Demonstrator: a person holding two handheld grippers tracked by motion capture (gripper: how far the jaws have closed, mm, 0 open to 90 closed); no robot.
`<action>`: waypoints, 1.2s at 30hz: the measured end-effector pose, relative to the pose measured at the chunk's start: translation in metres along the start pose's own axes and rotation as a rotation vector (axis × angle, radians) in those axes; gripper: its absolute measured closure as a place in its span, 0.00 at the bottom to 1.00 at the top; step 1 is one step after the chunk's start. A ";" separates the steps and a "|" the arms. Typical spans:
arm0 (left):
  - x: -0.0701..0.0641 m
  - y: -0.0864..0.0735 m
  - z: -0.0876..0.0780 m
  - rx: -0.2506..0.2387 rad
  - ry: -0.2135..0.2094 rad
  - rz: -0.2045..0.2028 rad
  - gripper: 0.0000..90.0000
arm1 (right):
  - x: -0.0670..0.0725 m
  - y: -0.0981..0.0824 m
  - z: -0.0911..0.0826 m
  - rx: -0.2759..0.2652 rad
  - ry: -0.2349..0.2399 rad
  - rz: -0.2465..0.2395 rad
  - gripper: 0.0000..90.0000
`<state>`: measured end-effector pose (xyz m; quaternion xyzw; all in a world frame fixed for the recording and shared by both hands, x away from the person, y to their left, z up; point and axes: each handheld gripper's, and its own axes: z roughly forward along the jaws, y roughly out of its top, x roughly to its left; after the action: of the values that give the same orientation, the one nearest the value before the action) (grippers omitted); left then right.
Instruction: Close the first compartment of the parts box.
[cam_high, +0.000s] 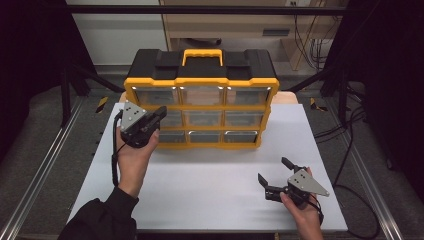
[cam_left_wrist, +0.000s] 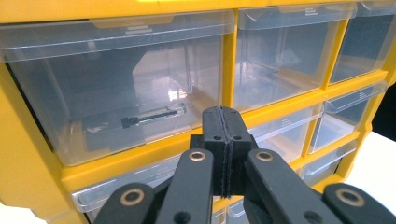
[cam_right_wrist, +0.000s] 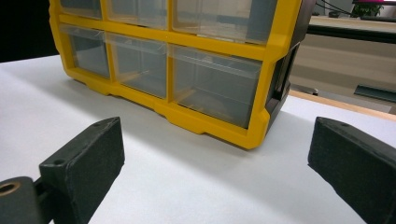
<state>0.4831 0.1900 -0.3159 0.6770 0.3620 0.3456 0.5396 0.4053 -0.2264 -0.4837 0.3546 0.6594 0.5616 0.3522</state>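
Observation:
A yellow and black organizer (cam_high: 201, 76) with several clear drawers stands at the back of the white table (cam_high: 210, 175). My left gripper (cam_high: 161, 113) is shut with nothing between its jaws, its tip against the organizer's left column at the middle row. In the left gripper view the shut left gripper (cam_left_wrist: 223, 135) points at the yellow bar under a clear drawer (cam_left_wrist: 116, 84) that holds a small dark bolt (cam_left_wrist: 149, 115). My right gripper (cam_high: 273, 170) rests open near the table's front right. In its own view the right gripper (cam_right_wrist: 217, 158) faces the organizer's (cam_right_wrist: 261, 88) lower right corner from a distance.
A yellow carry handle (cam_high: 202, 52) tops the organizer. Cables (cam_high: 345, 150) trail off the table's right side, and metal rails (cam_high: 40, 170) run along both sides. Bare white table lies between the two grippers.

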 end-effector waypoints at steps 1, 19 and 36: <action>0.000 0.000 0.000 0.001 -0.002 -0.002 0.99 | 0.000 0.000 0.000 0.000 0.000 0.000 0.04; 0.000 -0.016 -0.012 -0.011 -0.026 -0.027 0.99 | 0.002 0.001 0.001 0.009 0.001 -0.019 0.04; 0.002 -0.027 -0.020 -0.020 -0.040 -0.036 0.93 | 0.003 0.001 0.001 0.013 0.000 -0.025 0.04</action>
<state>0.4642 0.2059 -0.3388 0.6719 0.3596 0.3259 0.5595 0.4044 -0.2229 -0.4833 0.3486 0.6675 0.5528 0.3569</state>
